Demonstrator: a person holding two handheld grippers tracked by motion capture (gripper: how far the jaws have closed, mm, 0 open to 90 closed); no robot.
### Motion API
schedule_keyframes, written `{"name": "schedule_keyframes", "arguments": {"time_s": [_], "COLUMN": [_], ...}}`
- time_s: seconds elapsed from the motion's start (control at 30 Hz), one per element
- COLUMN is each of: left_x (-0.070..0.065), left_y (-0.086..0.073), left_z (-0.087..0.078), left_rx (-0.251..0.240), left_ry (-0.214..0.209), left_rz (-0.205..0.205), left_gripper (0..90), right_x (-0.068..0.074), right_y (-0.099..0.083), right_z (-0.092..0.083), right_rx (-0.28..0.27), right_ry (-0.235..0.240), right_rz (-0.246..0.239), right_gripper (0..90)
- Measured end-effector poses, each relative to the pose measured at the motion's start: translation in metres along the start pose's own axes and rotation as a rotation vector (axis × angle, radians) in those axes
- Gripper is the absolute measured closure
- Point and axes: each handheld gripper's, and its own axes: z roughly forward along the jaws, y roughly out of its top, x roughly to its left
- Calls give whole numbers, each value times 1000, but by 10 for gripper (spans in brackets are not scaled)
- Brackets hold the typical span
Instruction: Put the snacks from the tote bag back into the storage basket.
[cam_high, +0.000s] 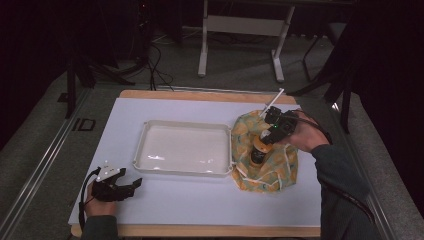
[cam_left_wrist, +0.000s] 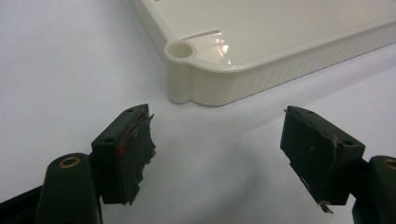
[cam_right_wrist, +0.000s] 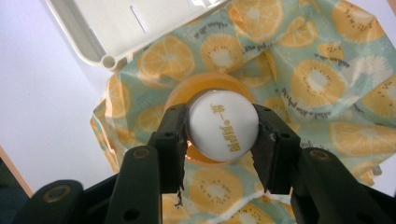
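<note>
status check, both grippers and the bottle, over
Left gripper open, idle on the table near the tray. Right gripper shut on bottle cap, bottle upright on fruit-print cloth. Nothing in the way.

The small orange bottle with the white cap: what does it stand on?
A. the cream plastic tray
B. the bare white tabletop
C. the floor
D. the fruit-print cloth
D: the small orange bottle with the white cap, clamped at its cap by the right gripper, stands on the fruit-print cloth, beside the cream plastic tray.
</note>
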Motion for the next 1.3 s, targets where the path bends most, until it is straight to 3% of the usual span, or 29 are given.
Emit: {"name": "schedule_keyframes", "arguments": {"time_s": [0.63, 1.3], "left_x": [0, 0], "left_y": [0, 0], "left_z": [0, 0], "left_rx": [2, 1], "left_ry": [-2, -2], "left_rz": [-1, 1], "left_gripper": [252, 252], "right_x": [5, 7], "right_y": [0, -3], "right_z": [-4, -19], "right_rx": [24, -16], "right_ry": [-31, -56], "right_rz": [-34, -34], "right_gripper": [588, 588]}}
